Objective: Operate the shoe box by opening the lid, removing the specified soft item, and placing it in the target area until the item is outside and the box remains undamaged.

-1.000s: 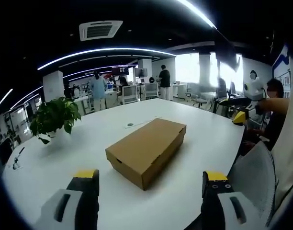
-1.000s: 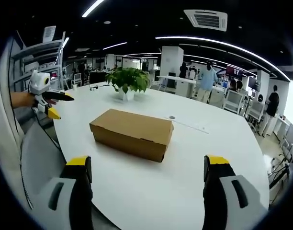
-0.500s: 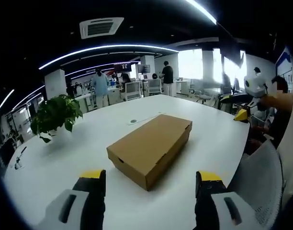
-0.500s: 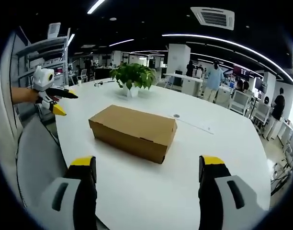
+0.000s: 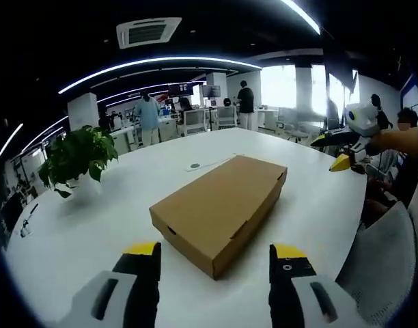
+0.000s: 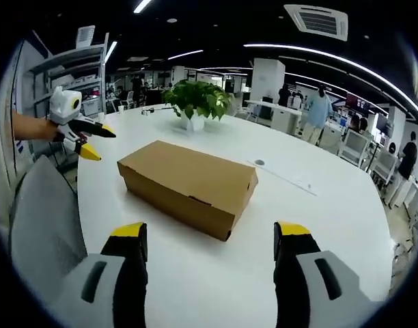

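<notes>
Nearest in the left gripper view, the left gripper point(image 5: 213, 254) has its yellow-tipped jaws spread wide with nothing between them; the right gripper point(image 6: 209, 236) in its own view is likewise wide apart and empty. Both hover above the near edge of the white round tabletop point(image 5: 93, 219), apart from the box.

Just beyond lies the closed brown cardboard shoe box point(image 5: 219, 208), flat on the tabletop, its lid still down; the same box point(image 6: 188, 184) sits centred ahead of the right gripper. The soft item is presumably inside and cannot be seen.

Farther back stands a green potted plant in a white pot point(image 6: 195, 104), then an office with desks, chairs and people.

The risk, as I judge it, lies in the lid: a jaw pushed down on the thin cardboard could dent it, and lifting one edge without the other gripper steadying the base may drag or tip the light box.
</notes>
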